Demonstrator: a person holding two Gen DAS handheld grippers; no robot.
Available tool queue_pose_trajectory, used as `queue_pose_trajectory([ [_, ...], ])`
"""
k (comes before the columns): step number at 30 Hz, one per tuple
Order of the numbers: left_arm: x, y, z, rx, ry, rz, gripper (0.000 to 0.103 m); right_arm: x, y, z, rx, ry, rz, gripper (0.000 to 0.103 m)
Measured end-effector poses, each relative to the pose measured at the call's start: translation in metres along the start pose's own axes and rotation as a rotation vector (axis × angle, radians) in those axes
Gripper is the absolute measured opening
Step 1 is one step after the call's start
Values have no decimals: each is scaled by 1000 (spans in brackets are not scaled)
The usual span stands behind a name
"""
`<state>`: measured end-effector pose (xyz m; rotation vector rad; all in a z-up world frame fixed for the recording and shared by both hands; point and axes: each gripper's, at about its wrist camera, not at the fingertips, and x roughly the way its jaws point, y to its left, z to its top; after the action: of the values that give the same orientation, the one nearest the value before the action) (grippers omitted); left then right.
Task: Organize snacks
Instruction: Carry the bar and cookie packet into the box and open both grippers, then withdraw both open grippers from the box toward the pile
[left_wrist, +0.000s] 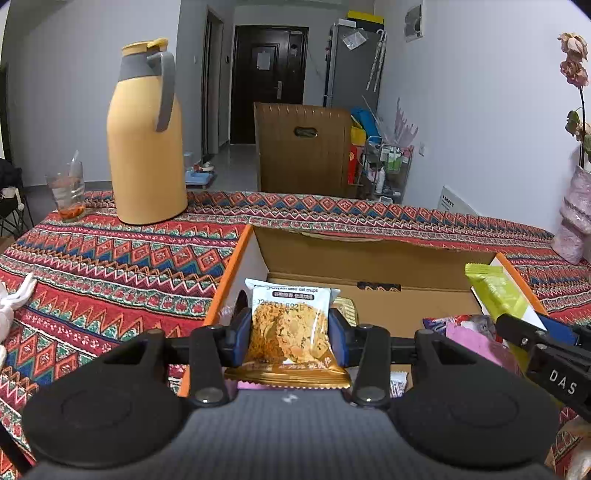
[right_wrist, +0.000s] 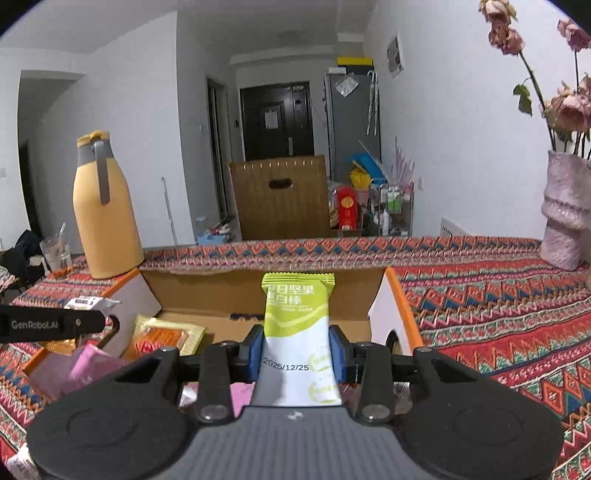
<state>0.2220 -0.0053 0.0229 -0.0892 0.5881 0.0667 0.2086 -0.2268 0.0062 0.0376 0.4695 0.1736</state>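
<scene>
the left gripper (left_wrist: 290, 328) is clamped on an oat crisp packet (left_wrist: 290, 325), jaws partly apart at the packet's width, held over the near left part of the open cardboard box (left_wrist: 369, 254). the right gripper (right_wrist: 297, 354) pinches a green and white nut bar (right_wrist: 299, 332) upright over the box's near right part. more snack packets (right_wrist: 162, 338) lie inside the box, and a yellow thermos (left_wrist: 146, 147) stands behind its left corner

2 hand-held grippers (left_wrist: 290, 328), 1 box (left_wrist: 369, 258), 1 thermos (left_wrist: 146, 147), 1 glass (left_wrist: 68, 192), 1 vase (right_wrist: 563, 214).
</scene>
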Motion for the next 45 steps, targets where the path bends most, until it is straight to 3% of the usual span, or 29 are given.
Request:
queue_pose_trajectory([
  [4, -2, 3, -1, -16, -8, -7, 49, 0, -1, -1, 8, 9, 6, 40],
  [5, -5, 4, -1, -20, -16, -14, 55, -1, -1, 0, 14, 6, 5, 40],
  [6, -5, 5, 0, -25, -22, -16, 70, -2, -2, 0, 21, 5, 7, 46],
  [8, -11, 5, 0, -34, -54, -3, 90, -4, -4, 1, 36, -3, 8, 73],
  [9, -13, 6, 0, -37, -69, 3, 96, -5, -4, 1, 41, -9, 7, 92],
  [10, -15, 6, 0, -40, -75, 4, 100, -7, -5, 1, 45, -16, 6, 100],
  [25, -21, 5, 2, -64, -55, -2, 103, -13, -9, 4, 57, -40, 1, 103],
  [31, -38, 1, 4, -58, -87, -11, 103, -23, -6, 11, 44, -63, 3, 103],
  [45, -83, 4, 11, -71, -135, -20, 103, -77, -1, 33, 19, -156, -31, 103],
])
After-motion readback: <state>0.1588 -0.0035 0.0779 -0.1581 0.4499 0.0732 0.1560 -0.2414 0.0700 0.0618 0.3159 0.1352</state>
